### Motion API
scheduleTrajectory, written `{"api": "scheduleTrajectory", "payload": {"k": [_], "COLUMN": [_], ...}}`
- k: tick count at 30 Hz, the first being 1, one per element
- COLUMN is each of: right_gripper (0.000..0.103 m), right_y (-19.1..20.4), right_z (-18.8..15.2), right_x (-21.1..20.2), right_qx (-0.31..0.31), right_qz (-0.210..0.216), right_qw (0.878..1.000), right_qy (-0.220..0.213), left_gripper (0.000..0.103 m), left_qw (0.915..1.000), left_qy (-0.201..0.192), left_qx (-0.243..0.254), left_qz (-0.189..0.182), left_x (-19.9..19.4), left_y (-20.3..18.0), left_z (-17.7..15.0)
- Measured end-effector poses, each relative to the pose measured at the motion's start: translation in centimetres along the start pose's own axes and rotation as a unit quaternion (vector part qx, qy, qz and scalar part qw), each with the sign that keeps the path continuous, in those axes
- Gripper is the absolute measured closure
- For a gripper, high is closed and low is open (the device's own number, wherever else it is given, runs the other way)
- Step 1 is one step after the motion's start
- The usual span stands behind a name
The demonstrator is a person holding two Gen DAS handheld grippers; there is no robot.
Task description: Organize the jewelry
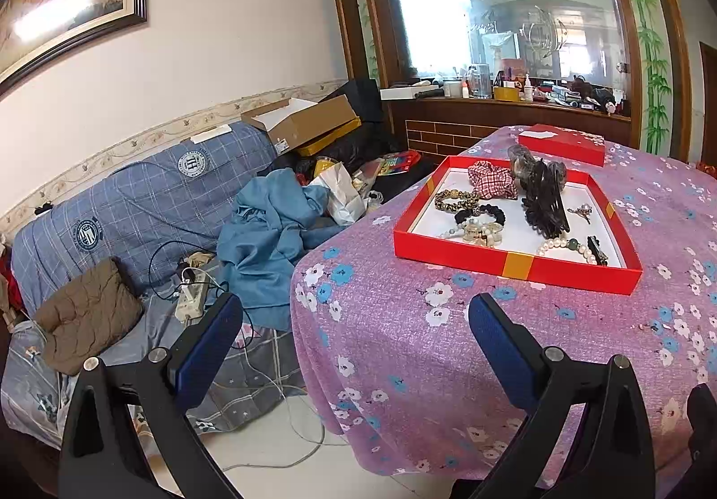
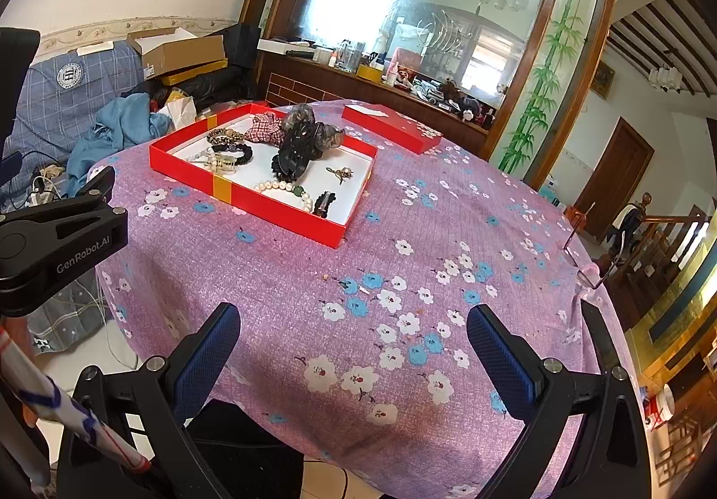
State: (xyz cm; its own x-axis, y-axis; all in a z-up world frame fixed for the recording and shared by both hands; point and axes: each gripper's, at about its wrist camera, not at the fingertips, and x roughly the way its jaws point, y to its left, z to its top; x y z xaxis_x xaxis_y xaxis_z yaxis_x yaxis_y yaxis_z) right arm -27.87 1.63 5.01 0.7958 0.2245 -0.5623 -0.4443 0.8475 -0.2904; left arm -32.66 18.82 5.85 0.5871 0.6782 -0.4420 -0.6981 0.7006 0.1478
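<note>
Both claws, left claw (image 1: pixel 354 320) and right claw (image 2: pixel 354 333), are hovering spread wide and empty, red tray (image 2: pixel 287 210) of jewelry sitting on the surface ahead-left of right, ahead-right of left, left seemingly nearer.

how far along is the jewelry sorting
Done: the jewelry already lies in the open red box: pearl bracelet, scrunchie, black clip, brooch. In hand: nothing; left gripper and right gripper are open, short of the box. Left: the lid lies behind the box.
</note>
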Motion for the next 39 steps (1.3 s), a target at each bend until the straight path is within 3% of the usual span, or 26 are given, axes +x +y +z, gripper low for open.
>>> {"api": "scheduleTrajectory", "payload": {"k": [39], "right_gripper": [0.001], "right_y": [-0.36], "right_z": [-0.33], "right_x": [0.43], "right_qx": [0.002], "right_qz": [0.003], "right_qw": [1.000], "right_qy": [0.003], "left_gripper": [0.002], "left_qw": [0.9999], "left_qy": [-0.004], "left_qx": [0.003], "left_qz": [0.011], "left_x": [-0.10], "left_y": [0.84], "left_z": [-0.23]}}
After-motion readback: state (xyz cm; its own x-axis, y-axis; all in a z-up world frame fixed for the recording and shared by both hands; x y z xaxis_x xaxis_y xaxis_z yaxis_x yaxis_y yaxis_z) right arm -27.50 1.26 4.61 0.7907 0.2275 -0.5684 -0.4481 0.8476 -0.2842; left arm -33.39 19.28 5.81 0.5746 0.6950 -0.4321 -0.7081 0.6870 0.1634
